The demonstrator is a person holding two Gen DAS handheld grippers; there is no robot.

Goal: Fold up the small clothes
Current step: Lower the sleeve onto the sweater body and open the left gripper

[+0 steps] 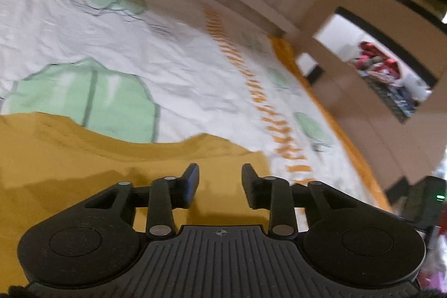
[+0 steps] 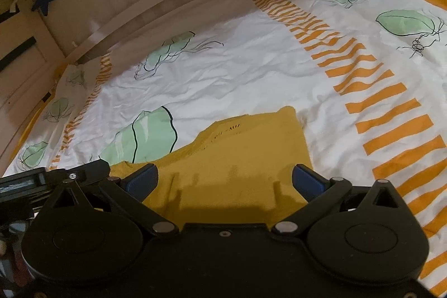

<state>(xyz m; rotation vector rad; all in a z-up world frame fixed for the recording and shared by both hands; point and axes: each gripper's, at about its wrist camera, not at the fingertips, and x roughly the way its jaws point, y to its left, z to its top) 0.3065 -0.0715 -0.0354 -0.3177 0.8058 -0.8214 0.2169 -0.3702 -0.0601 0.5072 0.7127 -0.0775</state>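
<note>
With the mustard-yellow cotton garment (image 2: 245, 155) lying flat on the near white printed bedsheet (image 2: 251, 66), both the left gripper (image 1: 220, 180) and right gripper (image 2: 225, 180) hover above it, fingers apart and empty (between folds, seemingly), so next an edge needs pinching.

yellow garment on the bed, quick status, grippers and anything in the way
Left gripper open, nothing between its fingers. Right gripper open wide above the yellow garment, which lies on the patterned bedsheet. Nothing in the way.

mustard garment (image 2: 240, 152) cut off behind gripper, doorway clutter (image 1: 385, 69) blurred
</note>
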